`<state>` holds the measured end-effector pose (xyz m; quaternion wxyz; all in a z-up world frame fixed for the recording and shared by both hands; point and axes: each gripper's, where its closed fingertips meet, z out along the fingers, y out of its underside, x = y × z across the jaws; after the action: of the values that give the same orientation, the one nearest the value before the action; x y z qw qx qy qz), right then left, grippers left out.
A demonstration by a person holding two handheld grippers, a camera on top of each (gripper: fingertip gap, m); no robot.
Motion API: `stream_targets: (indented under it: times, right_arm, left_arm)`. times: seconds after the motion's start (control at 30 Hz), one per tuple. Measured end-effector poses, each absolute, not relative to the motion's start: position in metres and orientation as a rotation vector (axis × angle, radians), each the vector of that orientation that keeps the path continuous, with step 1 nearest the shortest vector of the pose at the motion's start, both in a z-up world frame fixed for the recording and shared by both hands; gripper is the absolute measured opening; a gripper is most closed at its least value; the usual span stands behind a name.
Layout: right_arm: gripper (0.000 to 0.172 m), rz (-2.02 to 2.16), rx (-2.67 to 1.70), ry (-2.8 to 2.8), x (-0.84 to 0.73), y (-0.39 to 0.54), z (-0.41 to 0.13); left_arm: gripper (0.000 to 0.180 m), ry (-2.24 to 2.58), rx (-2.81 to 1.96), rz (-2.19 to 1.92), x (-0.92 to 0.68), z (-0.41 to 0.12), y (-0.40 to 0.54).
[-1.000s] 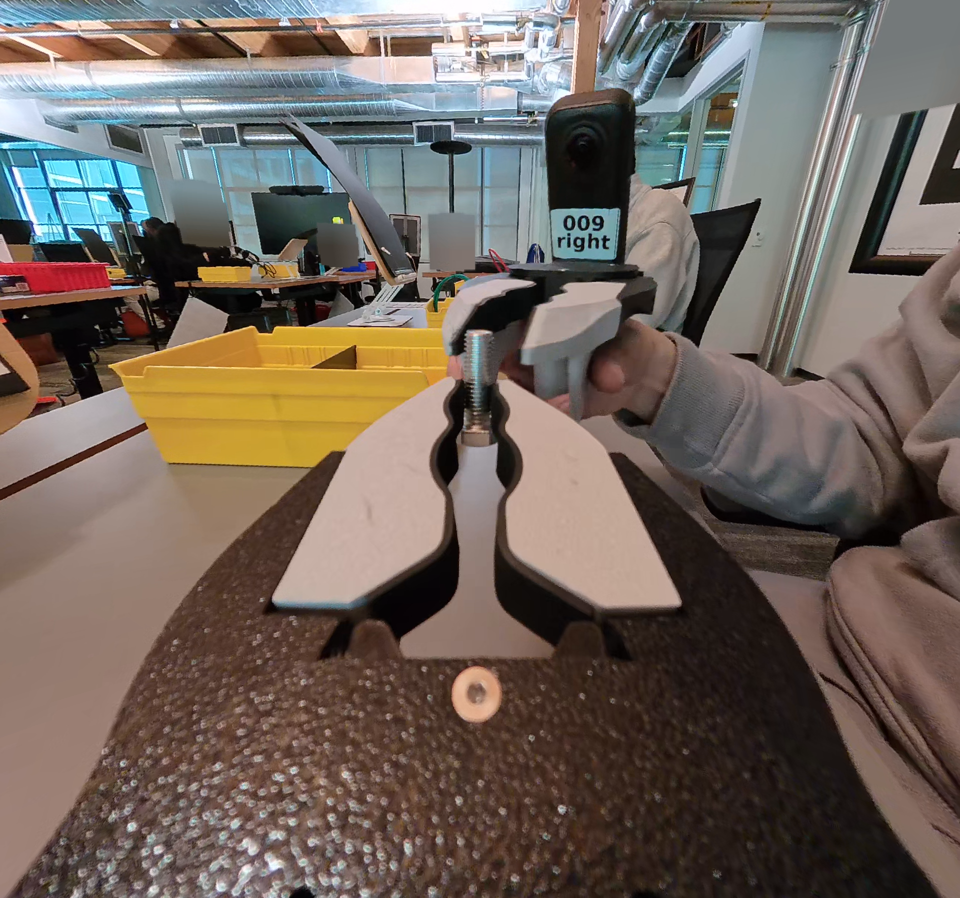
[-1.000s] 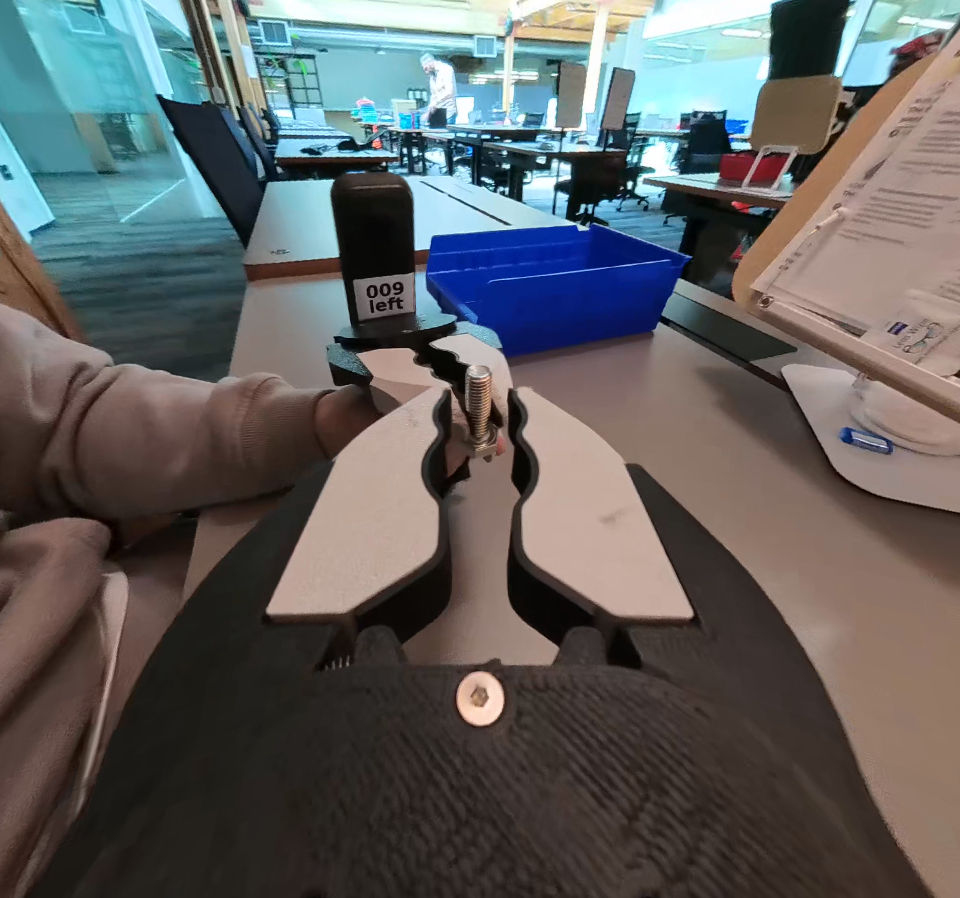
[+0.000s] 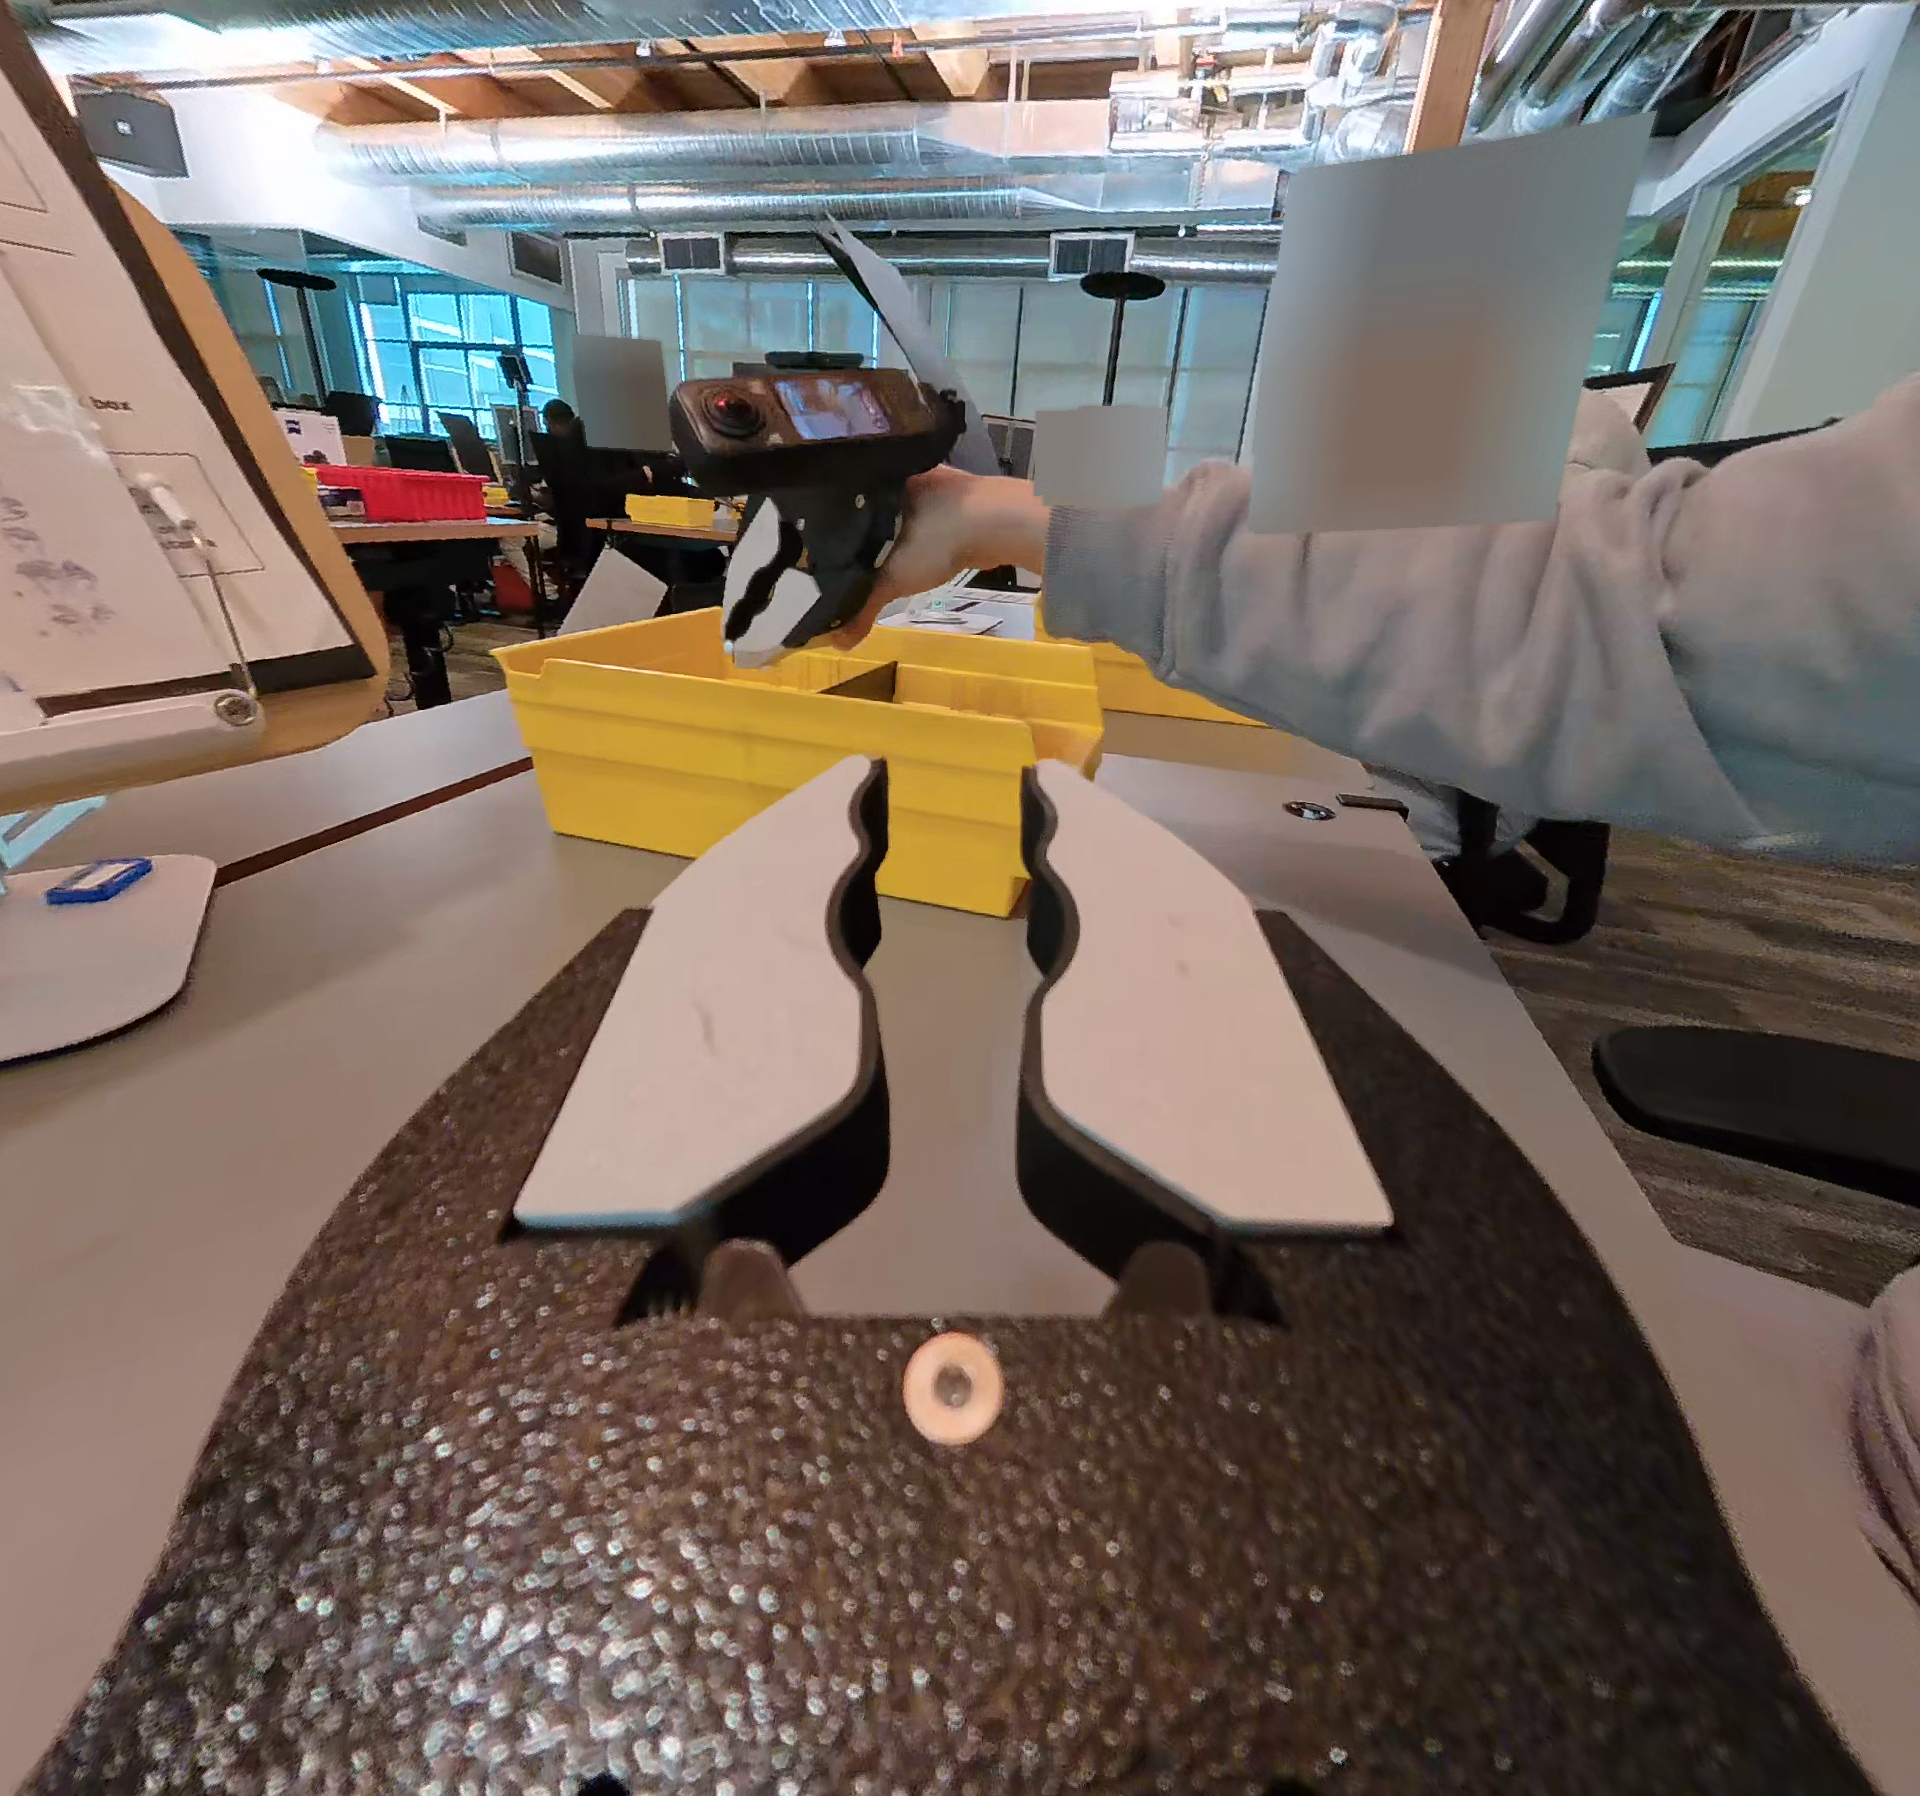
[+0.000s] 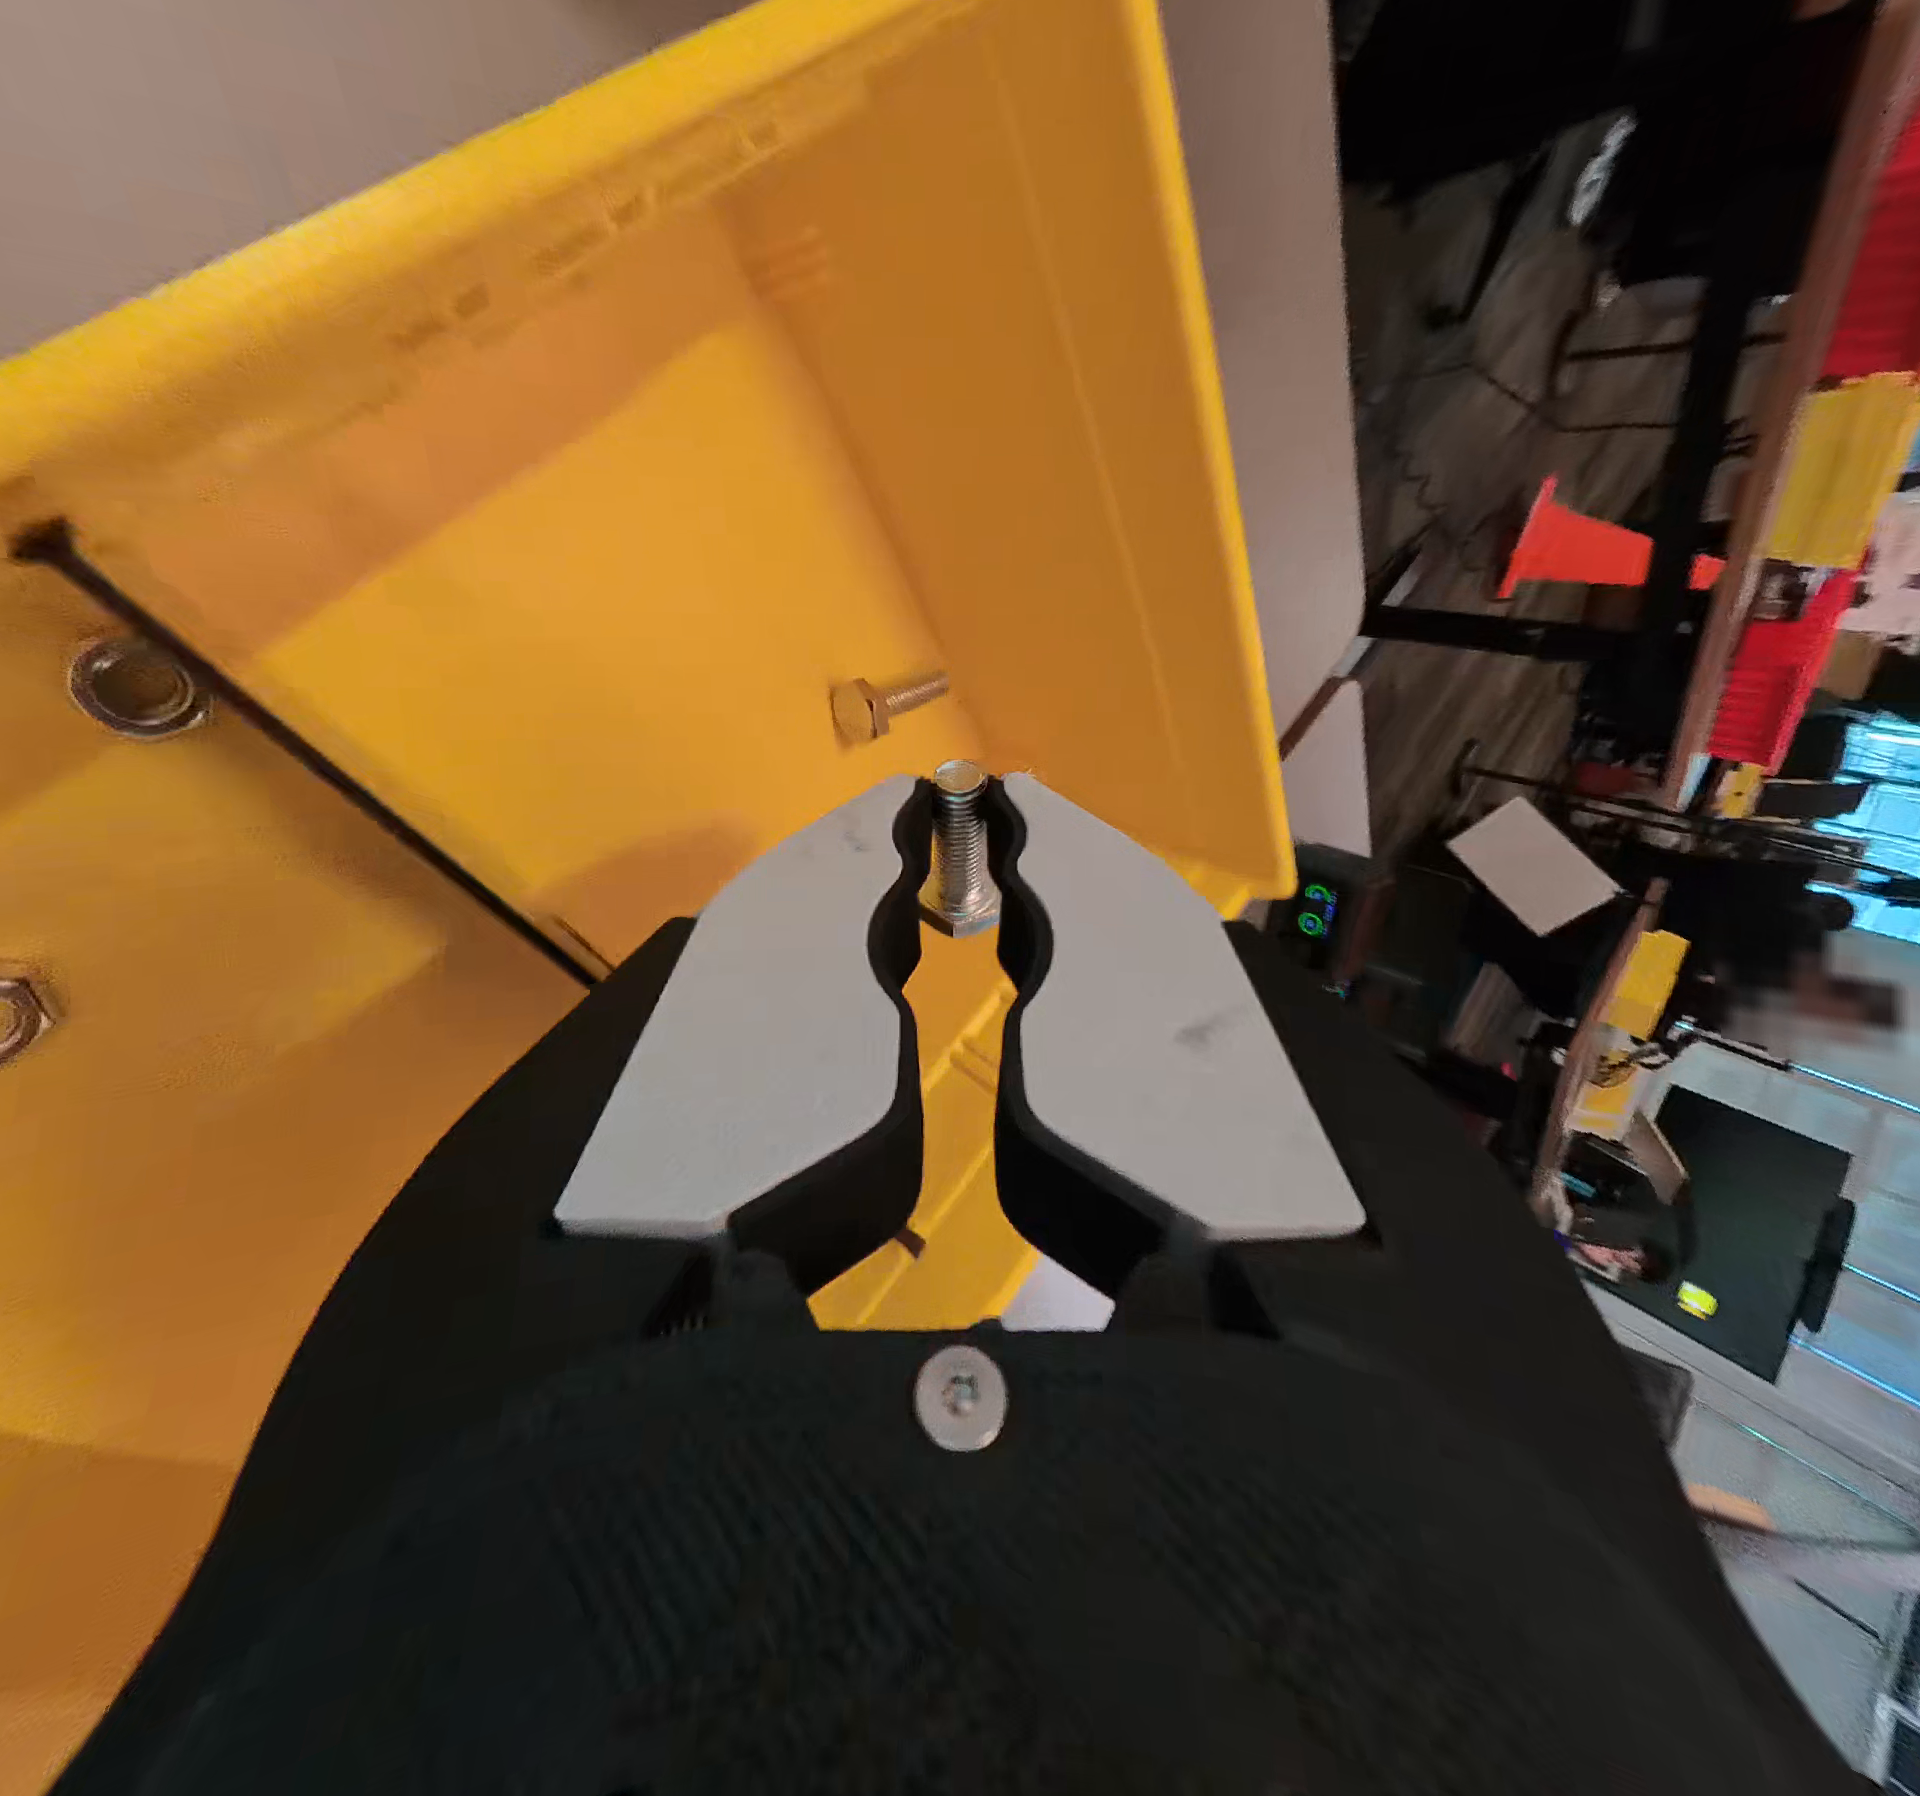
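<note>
Right gripper (image 4: pixel 961 790) clamps a silver bolt (image 4: pixel 961 868) lengthwise over the yellow bin (image 4: pixel 623 396), beside another bolt (image 4: pixel 883 702); left gripper (image 3: pixel 954 790) open, empty.

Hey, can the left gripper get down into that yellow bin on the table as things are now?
Probably yes. The left gripper is open, holds nothing, and faces the yellow bin across bare table. The right gripper, holding a silver bolt, already hovers over the bin's far side and could crowd it.

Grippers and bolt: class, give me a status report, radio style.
Left gripper open, nothing in it, facing the yellow bin. Right gripper shut on a silver bolt, over the bin. Another bolt lies inside. Nothing in the way.
</note>
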<state>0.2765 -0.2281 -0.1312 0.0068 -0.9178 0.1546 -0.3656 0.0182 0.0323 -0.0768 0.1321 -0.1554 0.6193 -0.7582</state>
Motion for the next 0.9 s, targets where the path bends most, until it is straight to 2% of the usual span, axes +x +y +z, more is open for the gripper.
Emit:
stream_targets:
  times: [0.07, 0.13, 0.17, 0.33, 0.5, 0.57, 0.67, 0.9]
  right_arm:
    - [0.011, -1.063, -2.882, 0.542, 0.276, -0.229, -0.143]
    - [0.043, -1.161, -2.782, 0.656, 0.283, -0.234, -0.139]
    - [0.052, -1.206, -2.719, 0.708, 0.284, -0.236, -0.133]
    - [0.062, -1.156, -2.289, 0.89, 0.253, -0.22, -0.091]
    - [0.063, -0.983, -1.96, 0.792, 0.174, -0.178, -0.07]
    - [0.06, -0.93, -1.84, 0.77, 0.146, -0.163, -0.072]
    - [0.056, -0.828, -1.712, 0.737, 0.115, -0.139, -0.081]
    - [0.063, -0.836, -1.8, 0.633, 0.098, -0.106, -0.086]
  left_arm:
    - [0.023, 1.794, -0.484, -2.19, 0.022, -0.078, 0.035]
    - [0.025, 1.803, -0.518, -2.17, 0.025, -0.079, 0.037]
    - [0.026, 1.8, -0.53, -2.16, 0.027, -0.078, 0.039]
    - [0.027, 1.68, -0.742, -1.988, 0.042, -0.042, 0.09]
    - [0.023, 1.425, -1.192, -1.63, 0.065, -0.008, 0.236]
    - [0.023, 1.406, -1.373, -1.509, 0.081, -0.021, 0.292]
    - [0.027, 1.57, -1.692, -1.347, 0.112, -0.07, 0.342]
    - [0.03, 1.839, -2.382, -1.048, 0.153, -0.18, 0.368]
